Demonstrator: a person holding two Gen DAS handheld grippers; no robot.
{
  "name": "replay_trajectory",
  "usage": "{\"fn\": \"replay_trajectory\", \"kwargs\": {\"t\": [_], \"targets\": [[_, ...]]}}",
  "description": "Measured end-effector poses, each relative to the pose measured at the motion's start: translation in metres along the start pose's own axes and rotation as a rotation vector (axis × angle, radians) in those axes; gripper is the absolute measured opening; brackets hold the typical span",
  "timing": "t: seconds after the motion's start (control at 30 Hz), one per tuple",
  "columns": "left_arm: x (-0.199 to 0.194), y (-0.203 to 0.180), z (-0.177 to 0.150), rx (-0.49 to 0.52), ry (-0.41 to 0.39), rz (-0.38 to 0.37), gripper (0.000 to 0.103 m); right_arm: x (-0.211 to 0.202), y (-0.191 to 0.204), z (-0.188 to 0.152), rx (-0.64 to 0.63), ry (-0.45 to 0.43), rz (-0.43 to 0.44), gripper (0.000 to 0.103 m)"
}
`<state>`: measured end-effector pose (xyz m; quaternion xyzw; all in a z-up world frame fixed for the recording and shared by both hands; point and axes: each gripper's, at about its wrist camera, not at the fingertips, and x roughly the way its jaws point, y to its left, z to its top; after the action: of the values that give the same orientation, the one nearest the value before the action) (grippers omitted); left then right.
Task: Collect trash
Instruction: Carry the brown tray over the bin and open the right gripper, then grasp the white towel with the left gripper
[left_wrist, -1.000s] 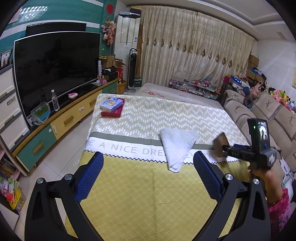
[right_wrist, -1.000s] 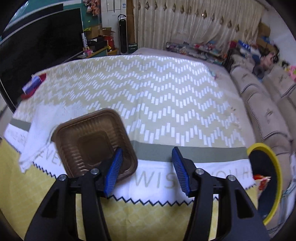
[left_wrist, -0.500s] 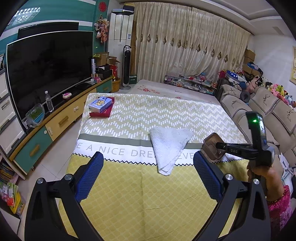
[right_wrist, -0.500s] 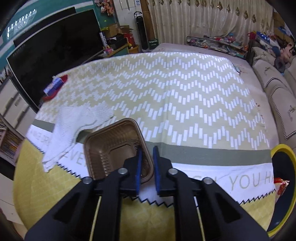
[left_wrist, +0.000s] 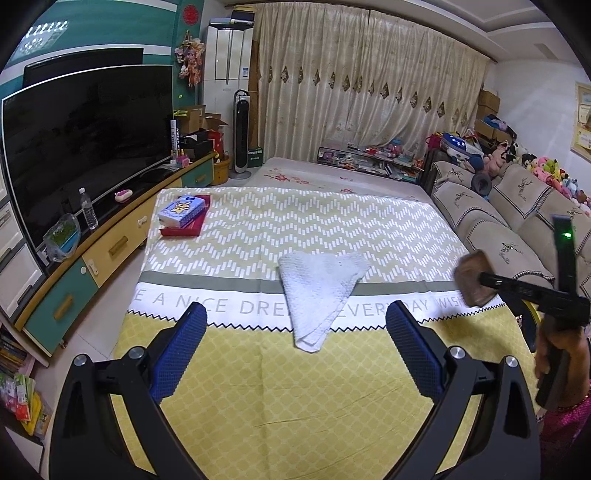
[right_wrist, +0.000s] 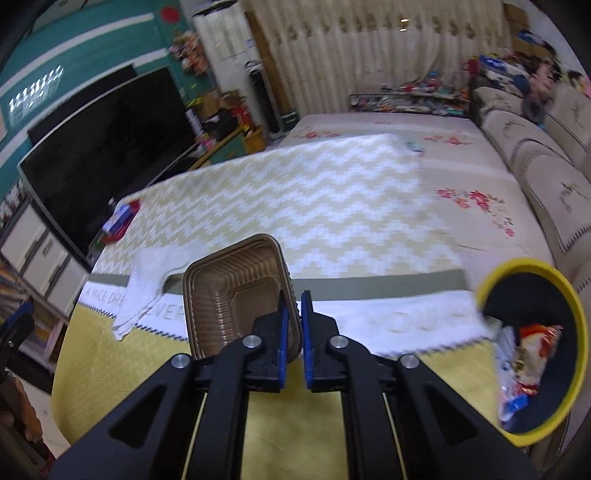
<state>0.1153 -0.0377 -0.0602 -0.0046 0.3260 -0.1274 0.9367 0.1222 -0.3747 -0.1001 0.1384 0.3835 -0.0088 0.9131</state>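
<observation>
Brown ribbed square plastic tray: pinched by its near rim in the right tool, lifted clear of the yellow patterned tabletop cloth.
Folded white towel: lying on the cloth, left of the tray.
Yellow-rimmed round bin: right of the tray, wrappers inside.
Left tool: spread wide, empty, above the cloth near the towel.

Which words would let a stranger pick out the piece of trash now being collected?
Find the large table under a yellow and zigzag cloth. At its right edge, beside the white towel, the right gripper holds a tray by its rim. It is the only brown, ribbed, square plastic thing here.
</observation>
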Motion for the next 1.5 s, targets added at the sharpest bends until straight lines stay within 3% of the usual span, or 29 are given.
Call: {"fn": "replay_trajectory", "kwargs": {"t": [0.23,0.43,0.63,0.73,0.8,0.83,0.87,1.17,1.5], "targets": [[0.005,-0.013,0.001,0.013,0.009,-0.009,0.096,-0.039,-0.092,-0.004,0.136,-0.053,-0.181,0.007],[0.011,-0.025,-0.001,0.024,0.017,-0.015,0.096,-0.038,-0.159,-0.020,0.236,-0.013,-0.329,0.007],[0.013,-0.040,0.000,0.051,0.021,-0.016,0.096,-0.024,-0.195,-0.036,0.296,0.030,-0.375,0.007],[0.013,-0.044,0.001,0.059,0.020,-0.017,0.096,-0.019,-0.202,-0.039,0.312,0.031,-0.383,0.008],[0.014,-0.046,0.002,0.065,0.021,-0.016,0.096,-0.017,-0.206,-0.039,0.324,0.023,-0.405,0.024],[0.015,-0.047,0.002,0.068,0.022,-0.016,0.096,-0.019,-0.206,-0.039,0.333,0.008,-0.412,0.042],[0.016,-0.048,0.002,0.070,0.024,-0.016,0.096,-0.022,-0.205,-0.038,0.335,-0.011,-0.412,0.051],[0.047,-0.049,0.006,0.098,0.081,-0.016,0.096,-0.043,-0.163,-0.028,0.253,-0.104,-0.358,0.054],[0.130,-0.044,0.030,0.094,0.192,-0.002,0.096,-0.041,-0.130,-0.024,0.187,-0.106,-0.284,0.056]]}}
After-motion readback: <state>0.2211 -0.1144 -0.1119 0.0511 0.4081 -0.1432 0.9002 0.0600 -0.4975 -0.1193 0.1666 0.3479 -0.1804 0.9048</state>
